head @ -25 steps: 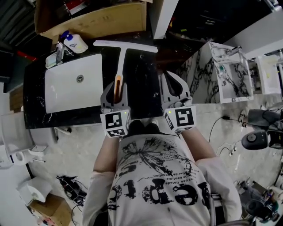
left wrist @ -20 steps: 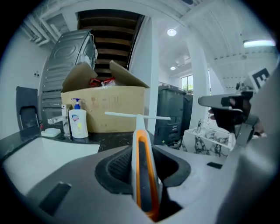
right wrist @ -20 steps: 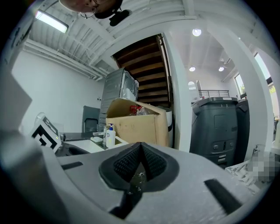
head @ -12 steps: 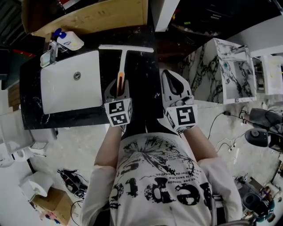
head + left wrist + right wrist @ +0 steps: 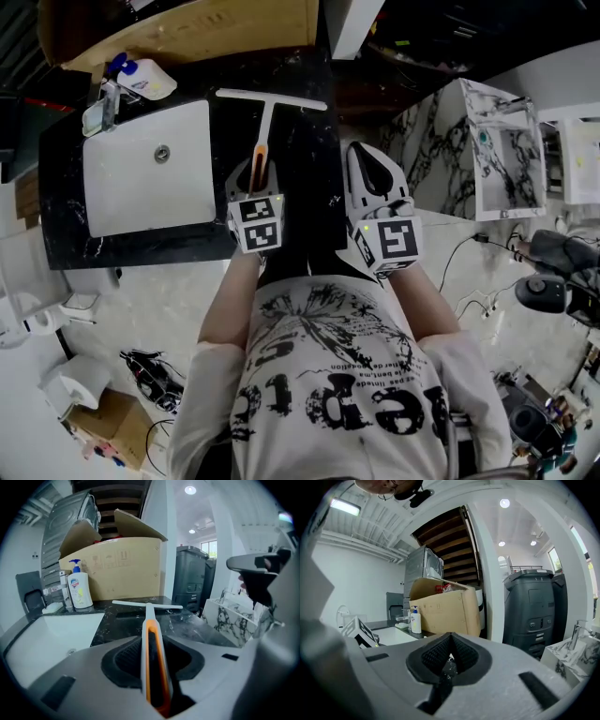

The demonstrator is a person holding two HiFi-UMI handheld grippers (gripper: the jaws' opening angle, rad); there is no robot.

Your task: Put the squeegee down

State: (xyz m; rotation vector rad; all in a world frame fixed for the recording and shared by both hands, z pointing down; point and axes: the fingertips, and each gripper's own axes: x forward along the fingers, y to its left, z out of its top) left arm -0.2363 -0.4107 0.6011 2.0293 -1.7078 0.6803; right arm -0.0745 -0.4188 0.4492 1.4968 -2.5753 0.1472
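Note:
The squeegee has a white T-shaped blade [image 5: 272,98] [image 5: 146,604] and a white handle with an orange grip [image 5: 260,155] [image 5: 151,634]. It points away from me over the black marble counter [image 5: 305,178], right of the sink. The blade lies low at the counter; I cannot tell whether it touches. My left gripper [image 5: 255,183] [image 5: 152,644] is shut on the orange grip, the handle running out between its pads. My right gripper [image 5: 375,183] [image 5: 449,660] hovers beside it over the counter's right end, jaws together with nothing in them.
A white sink basin [image 5: 150,173] fills the counter's left part, with a tap [image 5: 101,112] and a soap bottle [image 5: 141,80] [image 5: 79,590] at its back. A cardboard box [image 5: 187,33] stands behind. A marble-patterned stand [image 5: 469,141] is at the right.
My left gripper has sunk toward the counter with the squeegee, tipping its blade down. The right gripper has dropped a little as well. Neither grip has changed.

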